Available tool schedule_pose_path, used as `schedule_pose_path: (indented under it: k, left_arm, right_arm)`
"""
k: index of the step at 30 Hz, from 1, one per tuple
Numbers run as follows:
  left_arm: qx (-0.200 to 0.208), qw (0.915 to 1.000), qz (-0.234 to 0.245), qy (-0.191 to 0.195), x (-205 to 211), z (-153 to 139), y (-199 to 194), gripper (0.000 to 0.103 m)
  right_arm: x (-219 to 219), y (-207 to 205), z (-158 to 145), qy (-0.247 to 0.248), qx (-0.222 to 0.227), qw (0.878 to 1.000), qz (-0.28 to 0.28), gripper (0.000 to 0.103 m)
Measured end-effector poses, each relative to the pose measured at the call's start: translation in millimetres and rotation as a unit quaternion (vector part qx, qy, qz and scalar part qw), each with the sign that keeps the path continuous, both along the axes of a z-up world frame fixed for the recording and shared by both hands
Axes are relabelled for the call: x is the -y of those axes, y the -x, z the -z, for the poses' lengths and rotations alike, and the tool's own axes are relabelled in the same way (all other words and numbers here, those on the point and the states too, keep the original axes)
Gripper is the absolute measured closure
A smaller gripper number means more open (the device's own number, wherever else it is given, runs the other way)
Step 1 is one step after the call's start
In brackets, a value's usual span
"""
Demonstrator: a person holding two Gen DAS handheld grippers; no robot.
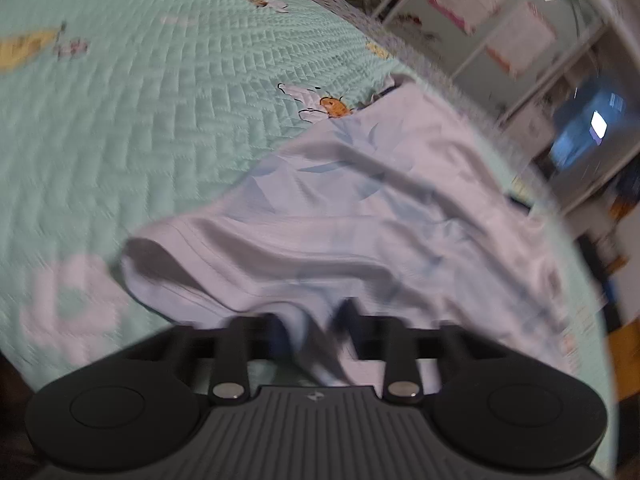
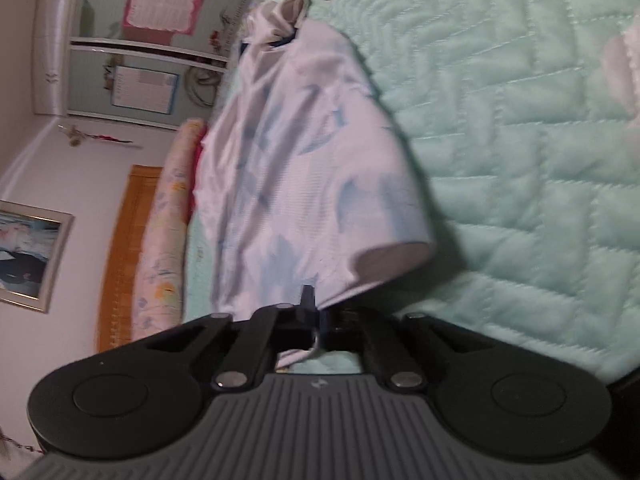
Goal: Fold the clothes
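The left tongs [image 1: 310,320] are closed down on a bunched edge of the white garment [image 1: 360,208], cloth pinched between the two dark fingers; the right tongs [image 2: 316,316] are likewise nipped shut on another edge of the same garment [image 2: 304,168], a small fold of fabric caught between their tips. The garment, pale with faint blue print, hangs and drapes between the two grips, partly lifted off the bed [image 1: 140,120], with a sleeve opening gaping near each grip. The risk, as I judge it, is that either hold is only a thin pinch of slippery cloth: a quick pull could let one edge slide out, and the garment would slump in a heap. Uneven tension between the hands could also lay it down twisted. Both views are blurred, so it is hard to say how much cloth each grip has. The bed carries a mint-green quilted cover [image 2: 520,140] with printed insects; beyond it stand white shelves [image 2: 160,48] with framed papers, and a picture [image 2: 28,256] hangs on the wall.
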State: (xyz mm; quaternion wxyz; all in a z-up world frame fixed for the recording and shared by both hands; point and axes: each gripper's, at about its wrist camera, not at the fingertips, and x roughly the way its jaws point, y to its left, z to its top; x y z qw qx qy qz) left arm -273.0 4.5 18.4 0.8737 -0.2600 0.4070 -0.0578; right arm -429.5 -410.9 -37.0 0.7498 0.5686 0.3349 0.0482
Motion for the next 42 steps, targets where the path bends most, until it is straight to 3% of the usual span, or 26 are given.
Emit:
schedule_pose_path:
  k: [7, 10, 15, 20, 25, 27, 28, 37, 39, 40, 41, 42]
  left_arm:
    - [-0.004, 0.9971, 0.063, -0.043, 8.1, -8.1, 19.6, 0.102]
    - [-0.005, 0.9953, 0.076, -0.059, 13.3, -3.5, 24.2, 0.102]
    - [-0.014, 0.9973, 0.066, -0.029, 7.1, 0.5, 18.5, 0.100]
    - [-0.035, 0.9982, 0.013, 0.046, -15.5, 5.3, 24.0, 0.099]
    - [-0.052, 0.9918, -0.046, 0.107, -39.1, 7.5, 33.4, 0.094]
    - [-0.046, 0.9913, -0.065, 0.105, -47.6, 3.8, 37.1, 0.078]
    - [-0.043, 0.9910, -0.073, 0.103, -51.8, 2.1, 38.5, 0.075]
    - [-0.041, 0.9820, -0.132, 0.129, -80.5, 5.5, 35.5, 0.072]
    - [-0.036, 0.9821, -0.137, 0.124, -82.2, 4.8, 33.1, 0.077]
    - [-0.032, 0.9849, -0.135, 0.103, -81.4, 0.7, 31.0, 0.084]
    - [-0.028, 0.9873, -0.133, 0.083, -80.6, -3.4, 29.0, 0.102]
    - [-0.018, 0.9897, -0.126, 0.065, -80.5, -8.9, 28.5, 0.102]
  right_arm:
    - [15.4, 12.9, -41.1, 0.078, 0.004, 0.997, -0.015, 0.103]
    - [16.8, 12.5, -35.5, 0.097, -0.016, 0.995, -0.010, 0.103]
    - [14.5, 8.3, -22.8, 0.089, -0.028, 0.996, -0.002, 0.103]
    - [18.3, 6.2, -20.6, 0.075, -0.032, 0.997, -0.001, 0.103]
    - [19.0, 5.2, -20.7, 0.077, -0.035, 0.996, -0.005, 0.103]
    - [20.0, 5.7, -19.3, 0.076, -0.035, 0.996, -0.007, 0.103]
    - [21.2, 6.8, -18.5, 0.074, -0.036, 0.997, -0.006, 0.103]
    - [21.2, 6.4, -18.2, 0.078, -0.037, 0.996, -0.009, 0.103]
    - [21.9, 6.8, -17.6, 0.077, -0.038, 0.996, -0.010, 0.103]
    - [22.4, 7.4, -17.2, 0.077, -0.038, 0.996, -0.010, 0.103]
    - [21.8, 7.1, -18.3, 0.080, -0.039, 0.996, -0.012, 0.103]
    - [21.1, 6.5, -19.6, 0.083, -0.040, 0.996, -0.014, 0.103]
